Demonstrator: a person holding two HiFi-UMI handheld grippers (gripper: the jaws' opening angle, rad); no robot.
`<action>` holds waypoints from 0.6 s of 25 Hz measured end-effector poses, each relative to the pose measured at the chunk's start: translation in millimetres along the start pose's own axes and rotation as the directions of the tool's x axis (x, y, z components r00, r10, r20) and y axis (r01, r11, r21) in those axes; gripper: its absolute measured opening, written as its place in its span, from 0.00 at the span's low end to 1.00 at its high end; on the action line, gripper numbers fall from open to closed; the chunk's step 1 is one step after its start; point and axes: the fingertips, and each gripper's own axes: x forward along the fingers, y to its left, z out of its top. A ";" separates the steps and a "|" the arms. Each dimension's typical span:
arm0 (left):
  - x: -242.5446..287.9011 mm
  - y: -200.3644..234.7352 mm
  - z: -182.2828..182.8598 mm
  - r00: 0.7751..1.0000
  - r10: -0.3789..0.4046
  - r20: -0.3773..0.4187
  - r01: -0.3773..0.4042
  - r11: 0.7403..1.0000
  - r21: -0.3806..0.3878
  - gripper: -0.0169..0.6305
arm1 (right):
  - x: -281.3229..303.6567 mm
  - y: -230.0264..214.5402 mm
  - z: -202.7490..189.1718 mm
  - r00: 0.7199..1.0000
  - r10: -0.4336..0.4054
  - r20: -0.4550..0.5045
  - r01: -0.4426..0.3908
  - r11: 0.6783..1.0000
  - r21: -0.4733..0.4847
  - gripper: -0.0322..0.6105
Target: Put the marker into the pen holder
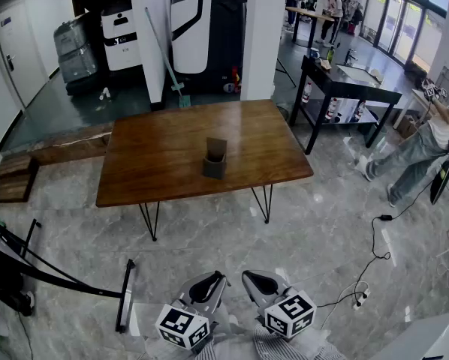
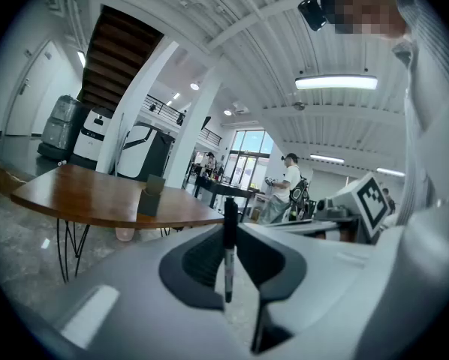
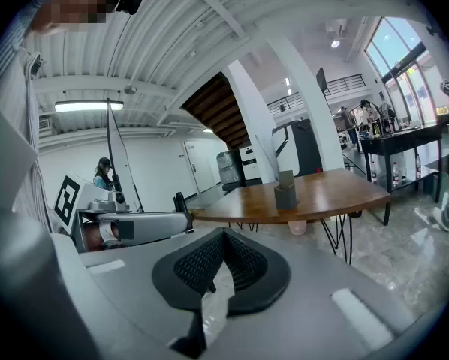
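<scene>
Left gripper [image 1: 213,279] sits low at 6 o'clock in the head view, and it's clenched on the marker [image 2: 229,265]. Its own view shows the black marker standing upright, pinched between the two pads, with the top end poking up past the tips. Right gripper [image 1: 252,278] is just beside it, at its 3 o'clock, with the jaws pressed together and nothing between them. Both hang over the grey floor [image 1: 209,231], well apart from the table [image 1: 157,163].

Look up to 12 o'clock from the pair: the holder [image 1: 215,160] stands upright near the middle of the wooden top, a small dark box with a taller back panel. The marker is nowhere near it, it's down here in the left gripper.

At 2 o'clock stands a black side table [image 1: 345,81], and at 3 o'clock, by the right edge, there's a person [image 1: 427,145] in light trousers.
</scene>
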 end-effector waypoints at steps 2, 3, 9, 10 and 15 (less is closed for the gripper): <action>14.2 7.8 4.4 1.000 0.000 0.005 0.000 1.000 0.008 0.10 | 10.4 -16.0 6.9 1.000 -0.007 0.004 0.007 1.000 -0.007 0.05; 21.2 12.9 6.7 1.000 0.001 0.008 -0.001 1.000 0.010 0.10 | 16.4 -23.2 10.5 1.000 -0.009 0.006 0.009 1.000 -0.010 0.05; 65.9 61.4 26.1 0.999 0.007 0.031 -0.007 1.000 -0.004 0.10 | 68.9 -60.1 38.1 1.000 0.000 0.021 0.000 0.999 -0.045 0.05; 73.9 71.1 31.1 0.999 0.009 0.034 -0.008 1.000 -0.007 0.10 | 79.3 -67.8 44.2 1.000 -0.002 0.023 0.003 0.999 -0.046 0.05; 115.9 122.7 57.8 0.999 -0.001 0.033 0.002 1.000 -0.013 0.10 | 133.8 -102.8 74.6 1.000 -0.020 0.024 0.021 0.999 -0.041 0.05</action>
